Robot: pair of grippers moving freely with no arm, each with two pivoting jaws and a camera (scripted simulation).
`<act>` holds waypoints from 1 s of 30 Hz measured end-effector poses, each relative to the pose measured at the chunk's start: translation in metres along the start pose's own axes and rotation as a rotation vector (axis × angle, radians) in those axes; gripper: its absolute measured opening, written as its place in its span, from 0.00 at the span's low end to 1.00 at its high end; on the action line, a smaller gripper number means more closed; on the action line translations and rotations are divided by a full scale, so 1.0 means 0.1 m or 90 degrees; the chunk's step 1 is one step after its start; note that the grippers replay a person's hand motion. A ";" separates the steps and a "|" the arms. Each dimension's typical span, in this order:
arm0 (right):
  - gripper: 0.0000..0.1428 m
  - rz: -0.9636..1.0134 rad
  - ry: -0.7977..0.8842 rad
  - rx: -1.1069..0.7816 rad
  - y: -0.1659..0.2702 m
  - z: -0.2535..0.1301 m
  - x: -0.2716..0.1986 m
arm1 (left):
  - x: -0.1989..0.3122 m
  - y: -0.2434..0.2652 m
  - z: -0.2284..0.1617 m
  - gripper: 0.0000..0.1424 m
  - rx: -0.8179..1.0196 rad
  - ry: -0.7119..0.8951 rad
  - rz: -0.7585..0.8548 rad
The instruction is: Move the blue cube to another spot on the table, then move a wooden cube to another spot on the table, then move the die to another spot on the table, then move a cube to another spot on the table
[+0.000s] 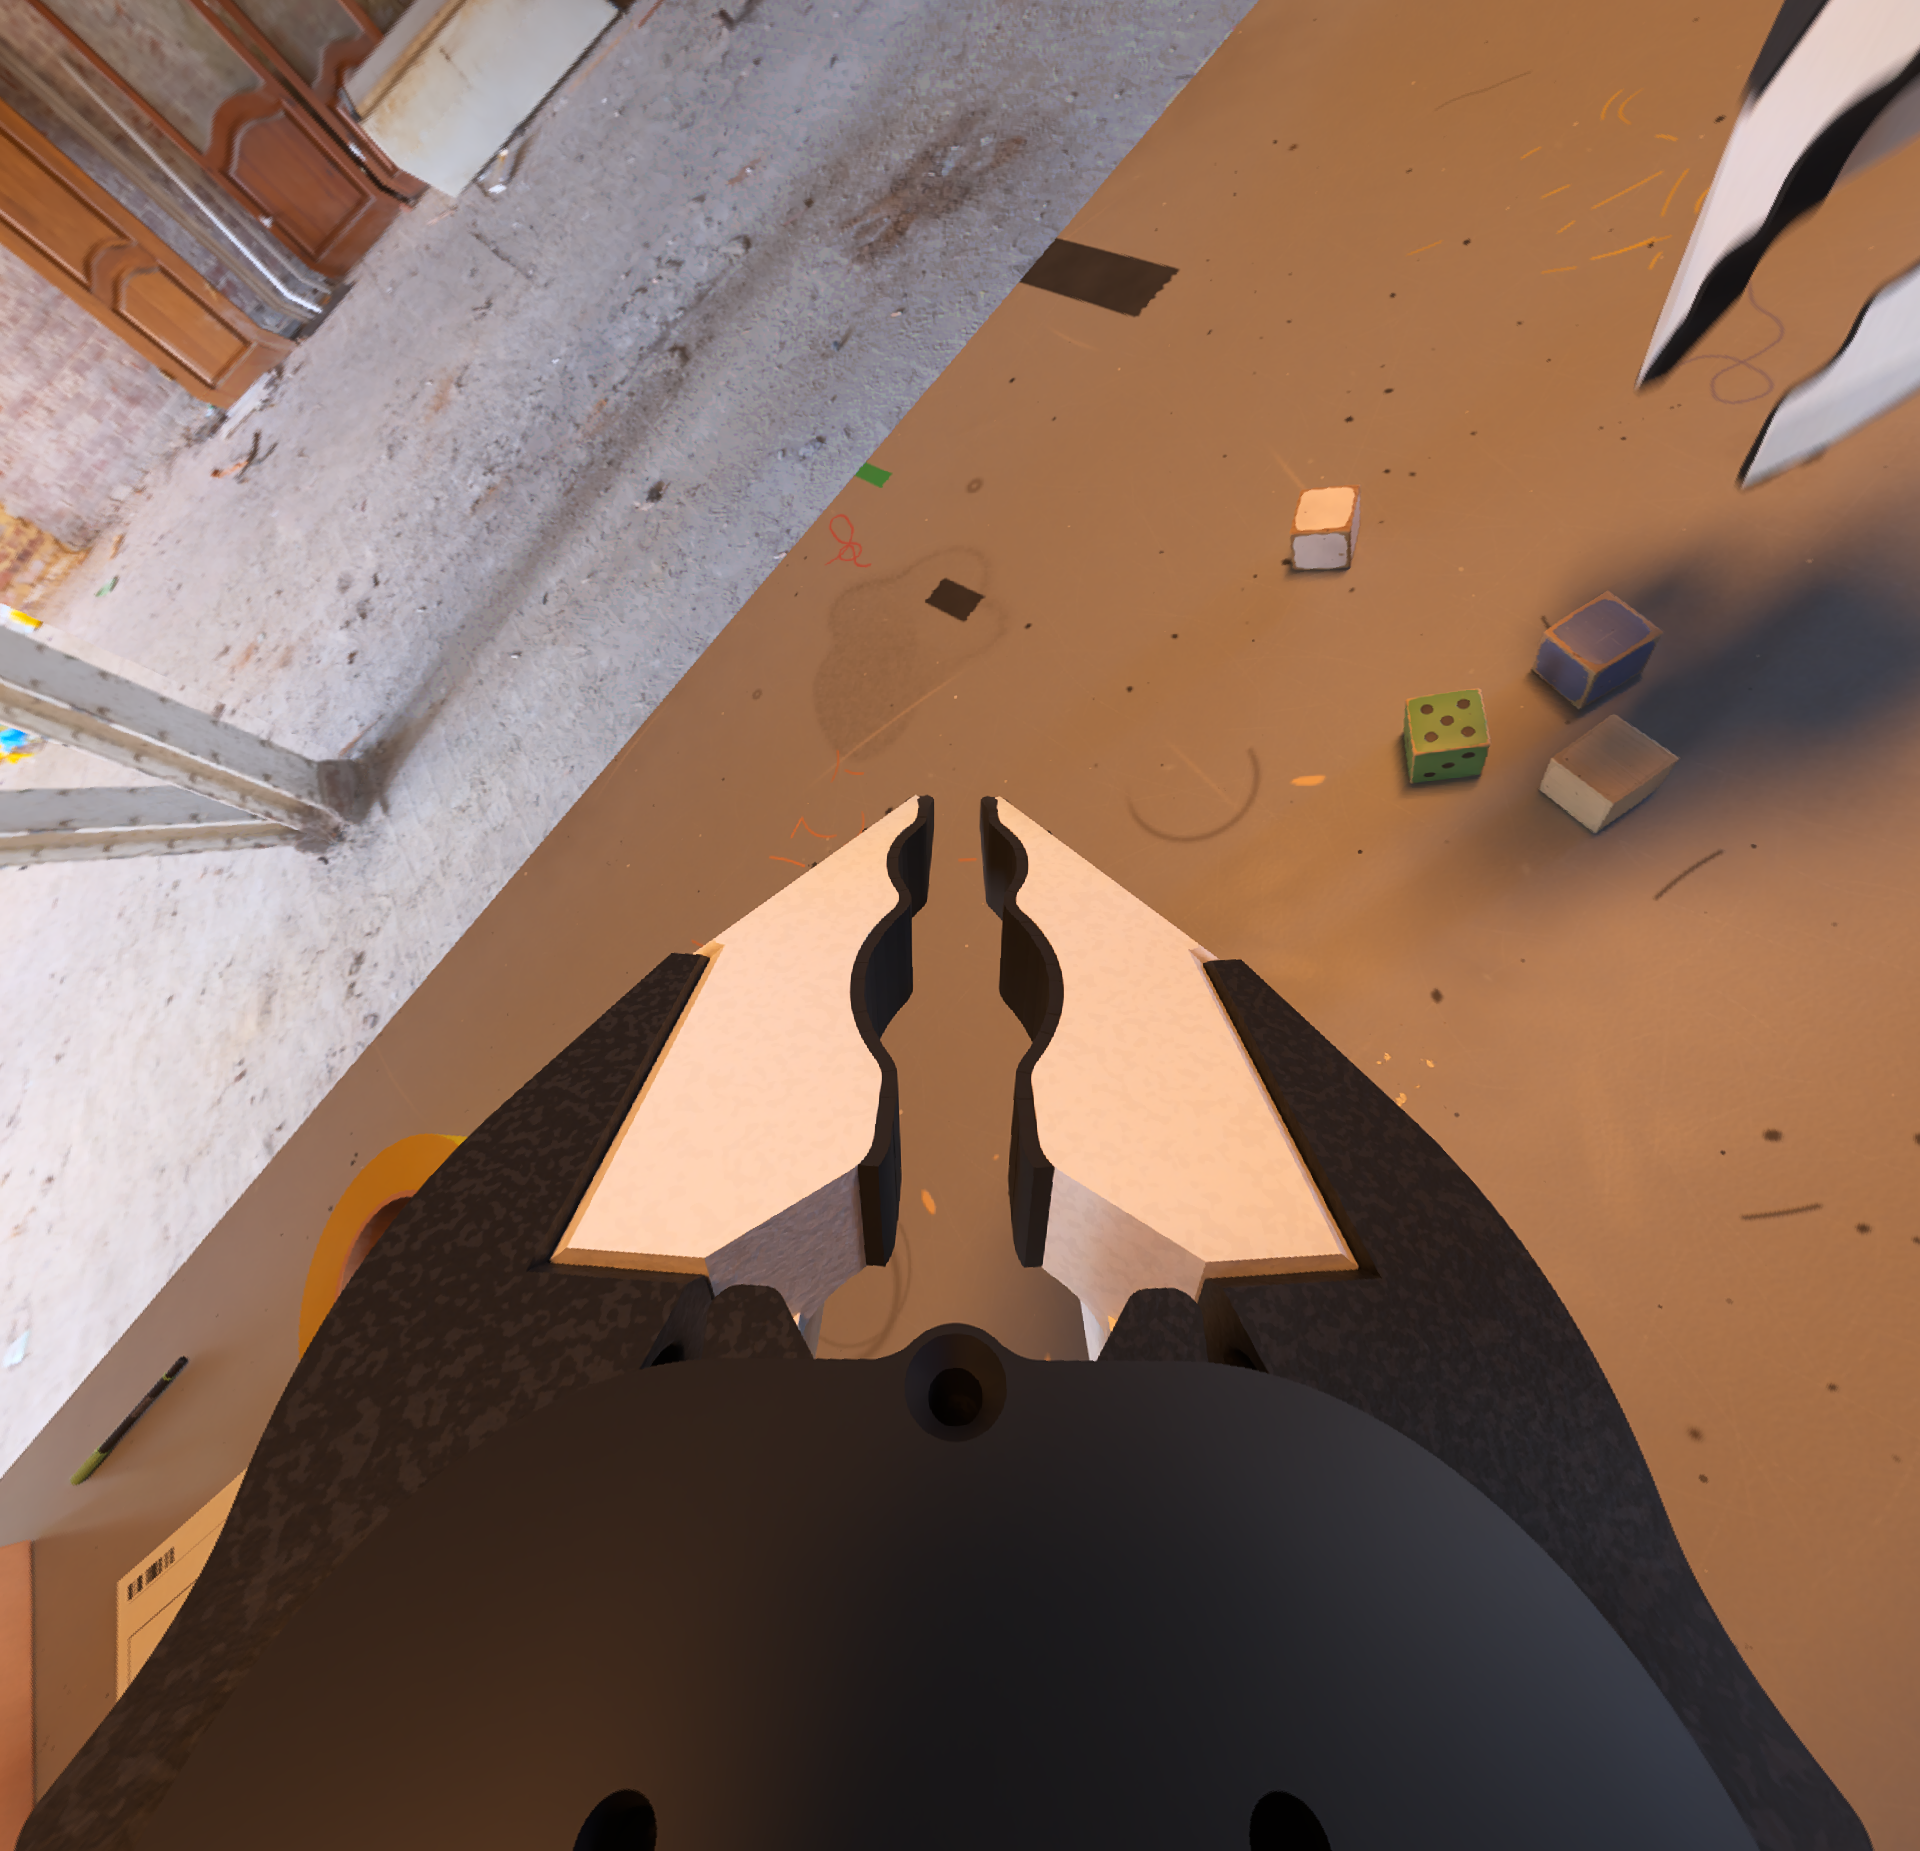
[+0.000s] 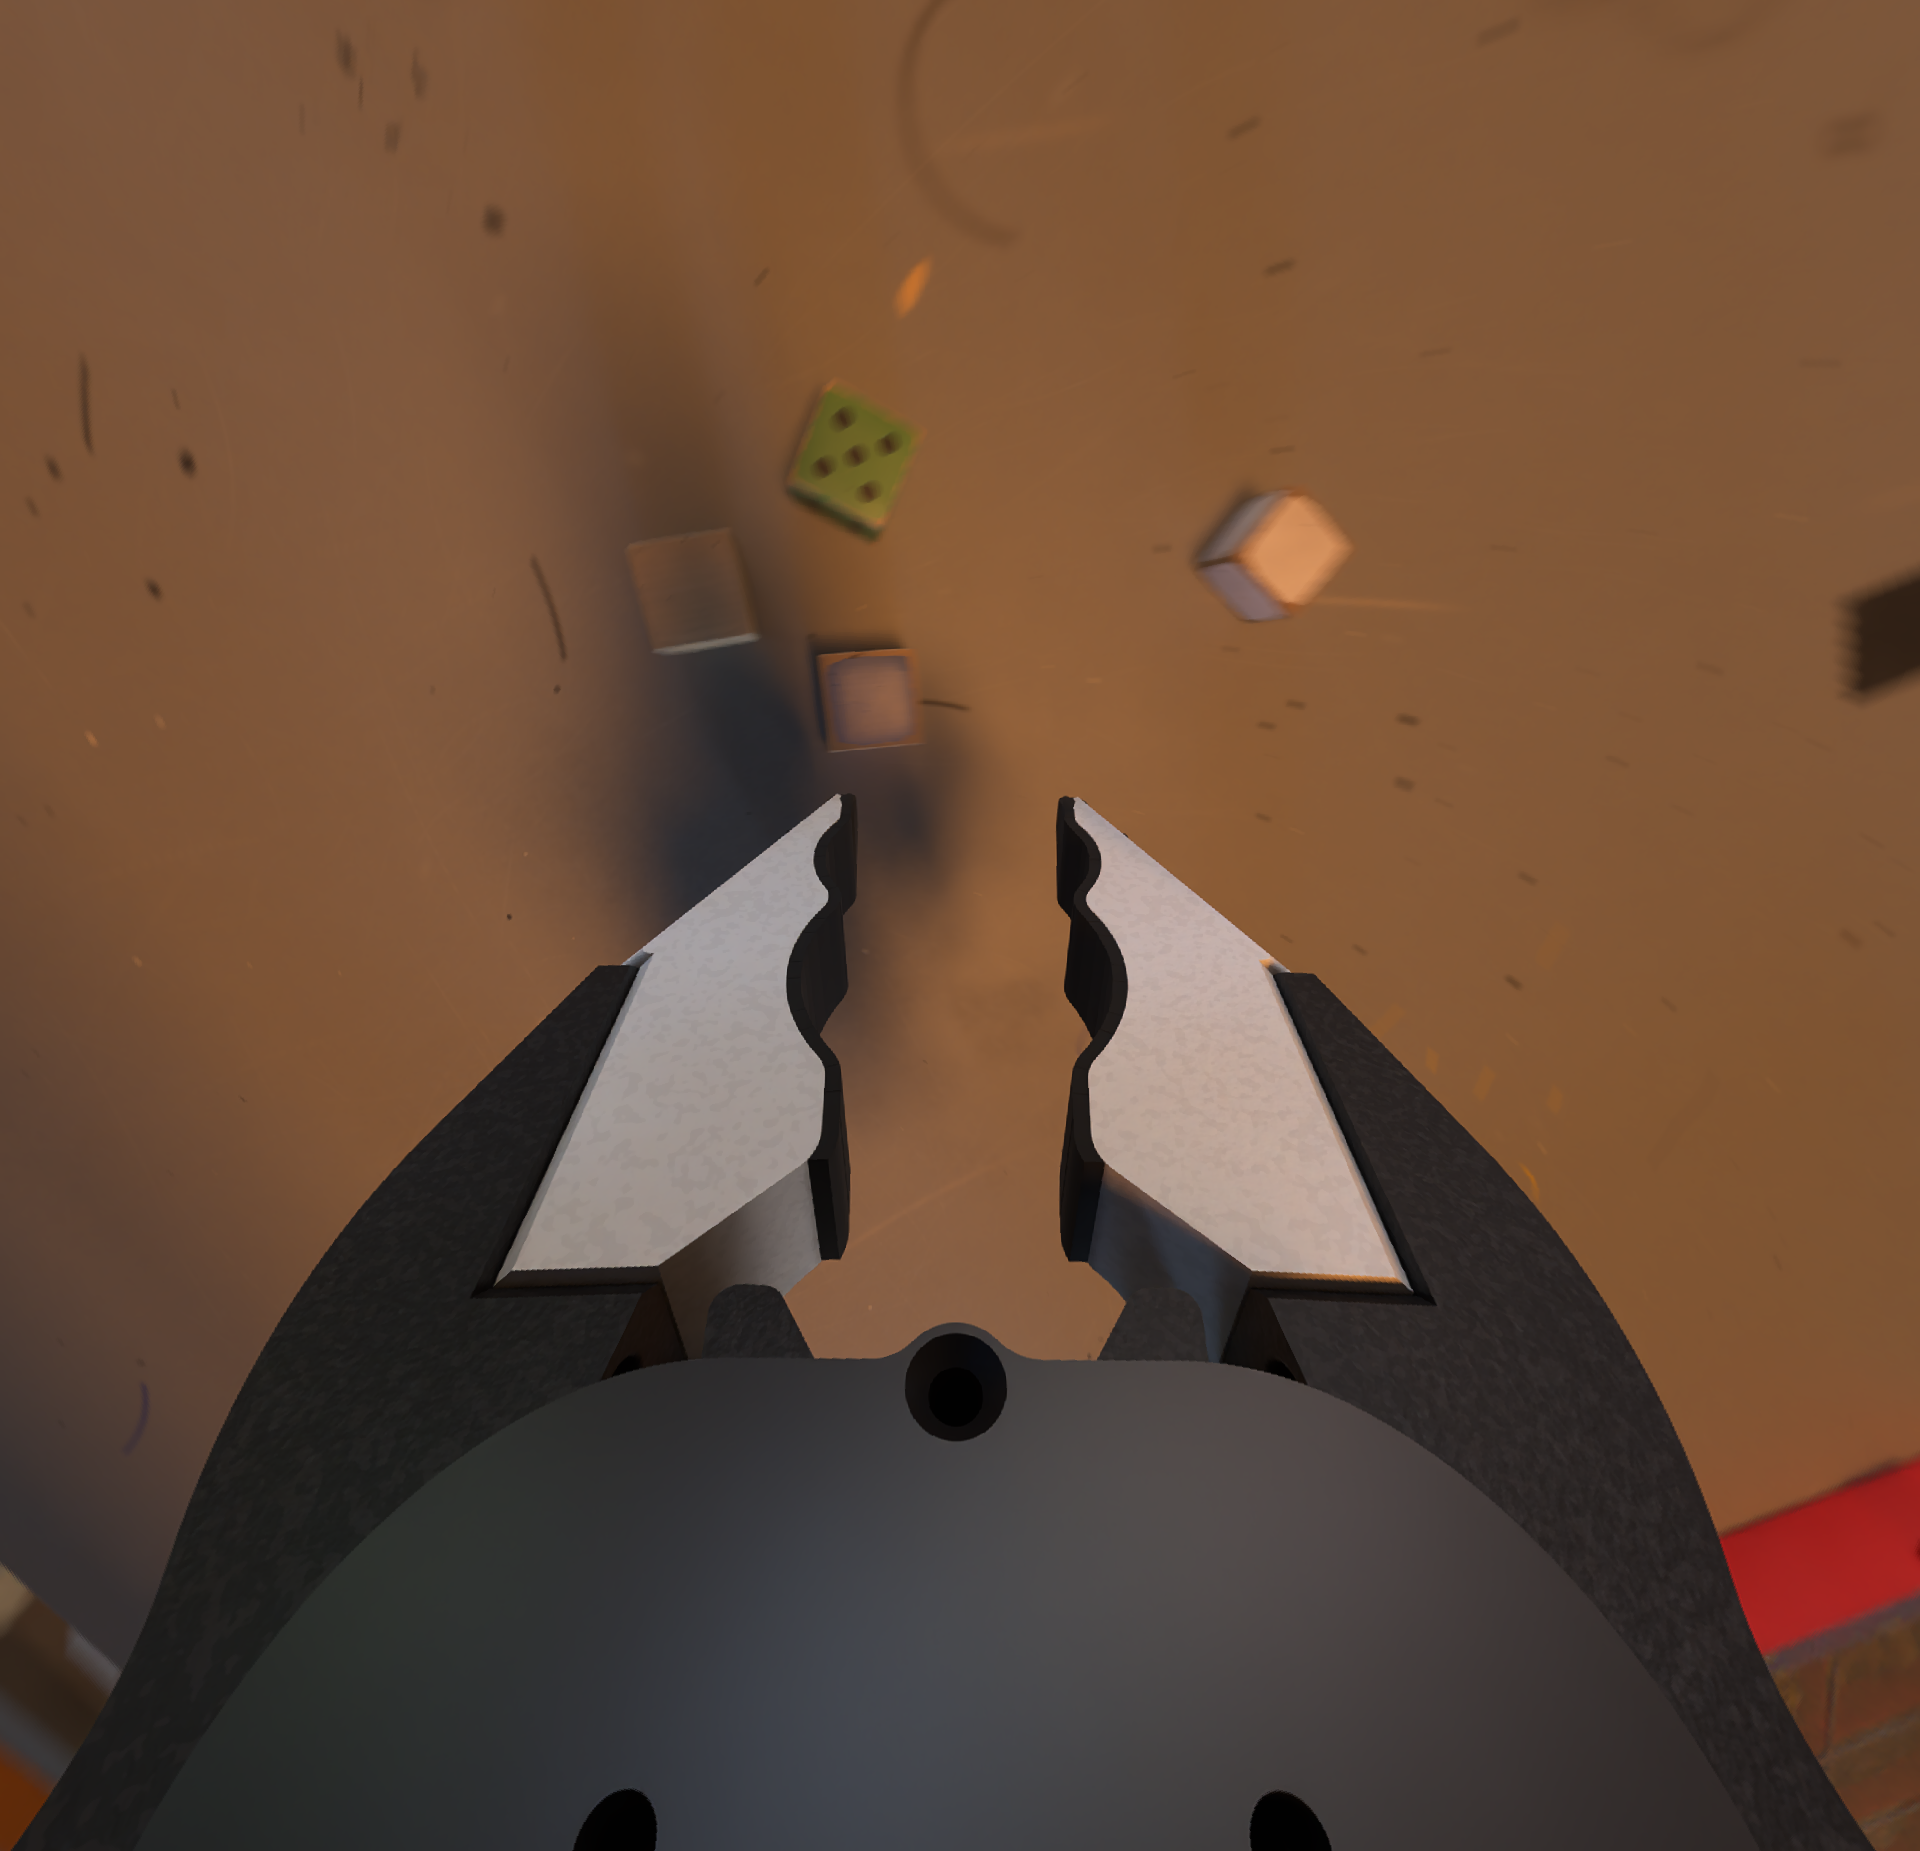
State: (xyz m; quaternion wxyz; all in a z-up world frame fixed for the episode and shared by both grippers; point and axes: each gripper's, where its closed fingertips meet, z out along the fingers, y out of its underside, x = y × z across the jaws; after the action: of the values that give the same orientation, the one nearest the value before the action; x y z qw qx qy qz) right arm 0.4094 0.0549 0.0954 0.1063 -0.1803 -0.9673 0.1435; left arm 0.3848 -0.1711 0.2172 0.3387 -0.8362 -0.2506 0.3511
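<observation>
Four small blocks lie on the brown table (image 1: 1299, 1126). They are a blue cube (image 1: 1595, 650), a green die (image 1: 1444, 736), a pale wooden cube (image 1: 1605, 771) and a white-sided cube (image 1: 1325, 526). My right gripper (image 2: 956, 804) is open and empty, hovering above the table. The blue cube (image 2: 868, 698) sits just ahead of its tips, slightly left. The die (image 2: 854, 459), the wooden cube (image 2: 691, 591) and the white-sided cube (image 2: 1273, 554) lie beyond. My left gripper (image 1: 956, 804) is empty, its jaws nearly closed, well left of the blocks. The right gripper (image 1: 1694, 432) shows at upper right.
The table edge (image 1: 831, 513) runs diagonally, with floor beyond it on the left. A yellow tape roll (image 1: 374, 1209), a pen (image 1: 130, 1417) and a sheet of paper (image 1: 166, 1593) lie near my left gripper. A red object (image 2: 1829, 1573) sits at lower right.
</observation>
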 end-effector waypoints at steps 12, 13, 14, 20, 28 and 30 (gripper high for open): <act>0.20 -0.043 -0.075 -0.098 0.14 0.76 -0.24 | 0.01 0.01 0.01 0.06 -0.003 0.009 0.004; 0.18 -0.038 -0.078 -0.094 0.14 0.76 -0.25 | 0.01 0.02 0.01 0.06 -0.005 0.008 0.005; 0.18 -0.031 -0.090 -0.090 0.14 0.76 -0.26 | 0.00 0.02 0.01 0.06 -0.005 0.007 0.005; 0.18 -0.006 -0.058 0.006 -0.08 0.27 -0.19 | -0.02 0.03 0.00 0.06 -0.006 0.005 0.002; 0.18 0.235 0.178 0.175 0.30 -1.23 0.80 | -0.02 0.05 0.02 0.06 -0.016 0.002 0.004; 0.18 0.329 0.195 0.140 0.71 -1.18 0.99 | -0.01 0.05 0.01 0.06 -0.016 0.002 0.007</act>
State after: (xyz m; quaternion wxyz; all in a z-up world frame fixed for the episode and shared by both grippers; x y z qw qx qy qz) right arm 0.3724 0.1843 0.1984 0.2298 -0.4270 -0.8409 0.2402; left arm 0.3841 -0.1746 0.2138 0.3266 -0.8423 -0.2500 0.3485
